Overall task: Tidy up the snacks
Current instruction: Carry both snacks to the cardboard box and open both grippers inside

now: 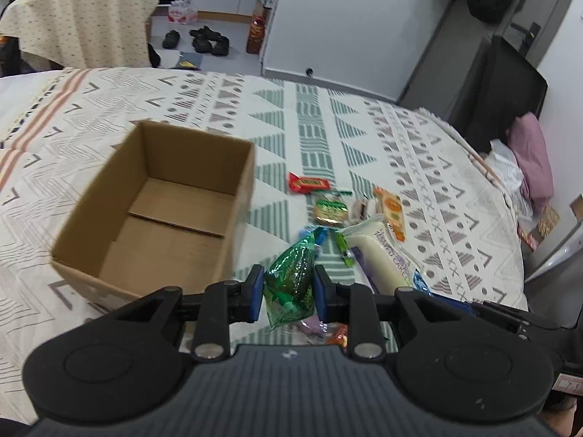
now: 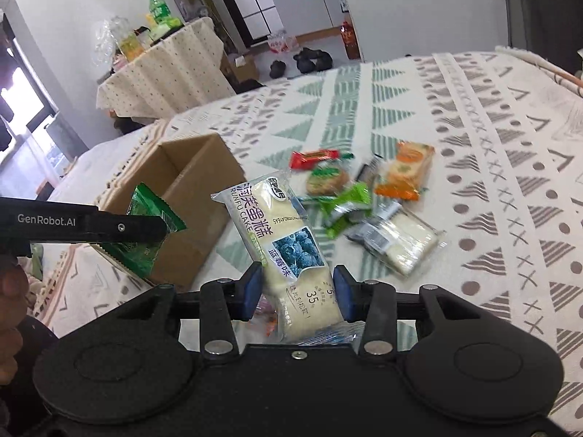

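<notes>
Blue-padded fingers of the left claw (image 1: 288, 293) are clenched on a green crinkly snack packet (image 1: 291, 284), which stands upright between the pads with its lower end hanging below them. Ahead of this claw and to its left sits an open cardboard box (image 1: 160, 211), with nothing visible on its bare floor, resting on a patterned cloth (image 1: 309, 123) of grey and green triangles. Ahead and to the right of the claw lies a loose cluster of snacks: a red wrapped bar (image 1: 309, 183) farthest off, a round biscuit in a green-edged wrapper (image 1: 329, 211) nearer, and an orange packet (image 1: 391, 215) to the right of that.

From the right wrist view, the right claw (image 2: 298, 293) grips a white cake packet with a blueberry picture (image 2: 280, 244); both blue pads press on its lower part, and the packet leans up and to the left, lifted off the cloth. To the left of this claw the left claw's black finger crosses the view with the green packet pinched in it, in front of the cardboard box. Beyond the right claw's fingertips lie a crumpled light green wrapper (image 2: 346, 211) and, to the right, a clear packet of pale sandwich slices (image 2: 404, 244). Something small and orange shows beneath the right claw, too blurred to name. A round table with a dotted cloth (image 2: 160, 73) stands far off to the left.
</notes>
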Action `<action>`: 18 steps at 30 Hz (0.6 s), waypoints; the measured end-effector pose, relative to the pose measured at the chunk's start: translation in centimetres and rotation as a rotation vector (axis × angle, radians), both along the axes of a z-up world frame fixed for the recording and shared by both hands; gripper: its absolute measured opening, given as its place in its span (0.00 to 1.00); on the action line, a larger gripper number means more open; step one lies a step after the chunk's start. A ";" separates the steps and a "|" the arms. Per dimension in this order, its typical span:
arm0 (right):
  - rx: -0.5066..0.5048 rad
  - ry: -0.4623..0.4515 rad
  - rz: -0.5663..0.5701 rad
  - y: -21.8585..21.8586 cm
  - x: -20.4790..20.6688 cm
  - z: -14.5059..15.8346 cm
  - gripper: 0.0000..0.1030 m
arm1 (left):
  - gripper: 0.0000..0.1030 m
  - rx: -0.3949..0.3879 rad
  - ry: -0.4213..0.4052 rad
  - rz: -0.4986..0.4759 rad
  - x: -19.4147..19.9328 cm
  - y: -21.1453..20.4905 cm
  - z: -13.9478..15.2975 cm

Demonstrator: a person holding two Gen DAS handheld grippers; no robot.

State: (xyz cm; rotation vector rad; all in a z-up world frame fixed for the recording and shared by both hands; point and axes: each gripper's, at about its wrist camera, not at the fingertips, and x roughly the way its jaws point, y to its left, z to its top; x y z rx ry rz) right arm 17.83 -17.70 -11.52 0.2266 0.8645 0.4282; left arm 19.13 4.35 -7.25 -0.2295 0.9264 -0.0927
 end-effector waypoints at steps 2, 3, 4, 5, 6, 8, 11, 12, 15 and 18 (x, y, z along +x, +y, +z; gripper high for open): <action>0.005 -0.010 0.002 0.7 -0.1 0.6 0.40 | 0.26 -0.004 -0.009 0.016 -0.2 1.0 0.3; 0.009 -0.015 0.002 1.1 -0.1 0.9 0.40 | 0.26 -0.006 -0.012 0.025 -0.2 1.5 0.4; 0.013 -0.019 0.003 1.5 0.0 1.1 0.40 | 0.26 -0.008 -0.014 0.035 -0.3 2.1 0.5; 0.015 -0.023 0.006 1.9 0.0 1.4 0.40 | 0.26 -0.011 -0.016 0.044 -0.3 2.7 0.6; 0.016 -0.026 0.008 2.3 0.1 1.6 0.40 | 0.26 -0.014 -0.018 0.052 -0.3 3.2 0.7; 0.018 -0.032 0.011 3.1 0.3 2.0 0.40 | 0.26 -0.018 -0.022 0.069 -0.4 4.3 0.9; 0.023 -0.042 0.014 4.4 0.6 2.6 0.40 | 0.26 -0.024 -0.028 0.092 -0.4 5.8 1.0; 0.023 -0.045 0.018 4.9 0.7 2.7 0.40 | 0.26 -0.027 -0.029 0.100 -0.4 6.3 1.0; 0.021 -0.053 0.029 6.2 1.0 3.2 0.40 | 0.26 -0.032 -0.033 0.129 -0.3 8.0 1.0; 0.025 -0.055 0.039 7.6 1.5 3.4 0.40 | 0.26 -0.041 -0.035 0.159 -0.2 9.7 0.8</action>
